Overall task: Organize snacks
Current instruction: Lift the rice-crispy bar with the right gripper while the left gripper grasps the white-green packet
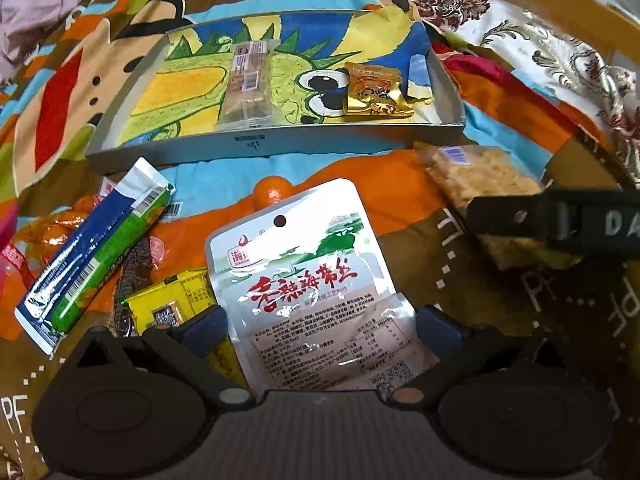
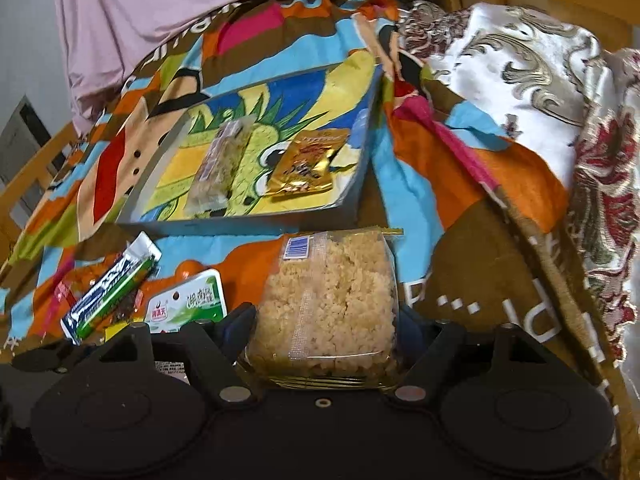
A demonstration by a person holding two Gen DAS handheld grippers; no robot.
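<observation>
1. In the left wrist view, a white seaweed snack pouch [image 1: 304,288] with red characters is being straddled by the left gripper [image 1: 320,324] at the lower centre of the frame; whether its blue pads [image 1: 206,326] are pressing the pouch cannot be told.
2. In the right wrist view, a clear-wrapped rice crisp block [image 2: 328,304] is being grasped by the right gripper [image 2: 326,328] at the lower centre, the fingers being pressed against both sides.
3. A shallow grey box [image 1: 280,148] with a cartoon dragon lining is being shown in the upper half of both views, on a patterned bedspread [image 1: 400,192].
4. Inside it, a clear-wrapped bar [image 1: 248,80] and a gold candy packet [image 1: 376,92] are being kept apart, the bar at centre, the packet to the right.
5. At the left, outside the box, a blue and green stick pack [image 1: 92,252] and a yellow packet [image 1: 168,300] are being left lying.
</observation>
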